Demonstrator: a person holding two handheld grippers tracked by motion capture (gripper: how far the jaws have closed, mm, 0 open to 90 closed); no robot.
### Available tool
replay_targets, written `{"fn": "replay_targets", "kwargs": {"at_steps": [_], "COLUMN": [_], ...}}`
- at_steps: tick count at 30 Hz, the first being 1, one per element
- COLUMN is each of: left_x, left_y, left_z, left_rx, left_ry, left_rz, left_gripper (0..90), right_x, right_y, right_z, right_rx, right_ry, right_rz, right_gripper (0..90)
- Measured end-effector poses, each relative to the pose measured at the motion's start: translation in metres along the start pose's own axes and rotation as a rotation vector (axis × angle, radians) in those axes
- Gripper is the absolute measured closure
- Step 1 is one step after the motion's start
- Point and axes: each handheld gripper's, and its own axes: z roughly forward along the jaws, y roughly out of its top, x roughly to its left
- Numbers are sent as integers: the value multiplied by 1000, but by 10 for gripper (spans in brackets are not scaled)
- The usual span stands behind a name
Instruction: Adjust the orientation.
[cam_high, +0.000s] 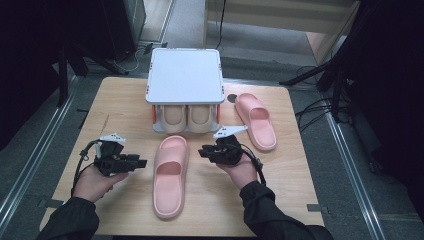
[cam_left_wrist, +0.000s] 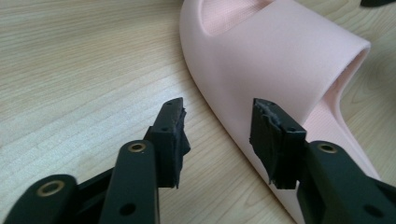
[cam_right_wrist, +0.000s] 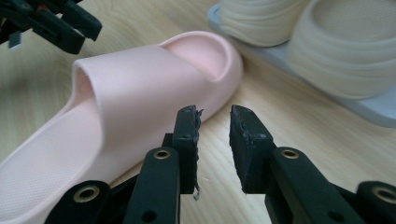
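Step in hand, I judge: re-gripping the pink slipper (cam_high: 170, 175) at table (cam_high: 295, 200) centre w/ left gripper (cam_high: 141, 163) & right gripper (cam_high: 204, 152), both released, nothing between jaws; next I need both closing on its sides.

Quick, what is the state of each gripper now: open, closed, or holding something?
Left gripper: open, holding nothing; the near pink slipper lies just beyond its jaws.
Right gripper: open, holding nothing, beside the same slipper.

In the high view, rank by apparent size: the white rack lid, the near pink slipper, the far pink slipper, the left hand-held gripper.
1. White rack lid.
2. Near pink slipper; nearness may inflate it.
3. Far pink slipper, likely its pair.
4. Left hand-held gripper.
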Motion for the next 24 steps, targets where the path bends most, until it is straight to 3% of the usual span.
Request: {"fn": "replay_targets", "kwargs": {"at_steps": [8, 15, 22, 24], "left_x": [-1, 0, 2, 3], "left_y": [2, 3, 2, 1], "left_z": [-2, -5, -4, -4], "left_rx": [2, -10, -1, -1], "left_ry": [-10, -14, -14, -12], "left_rz": [10, 4, 9, 9], "left_gripper": [483, 467, 452, 450], "right_x": [-21, -36, -58, -70], "right_y": [-1, -1, -4, -6], "right_z": [-23, -39, -54, -58], "right_rx": [-31, -39, -50, -56], "right_ry": [-30, -65, -114, -137], "right_rz": [44, 54, 88, 101], "right_gripper": [703, 684, 685, 685]}}
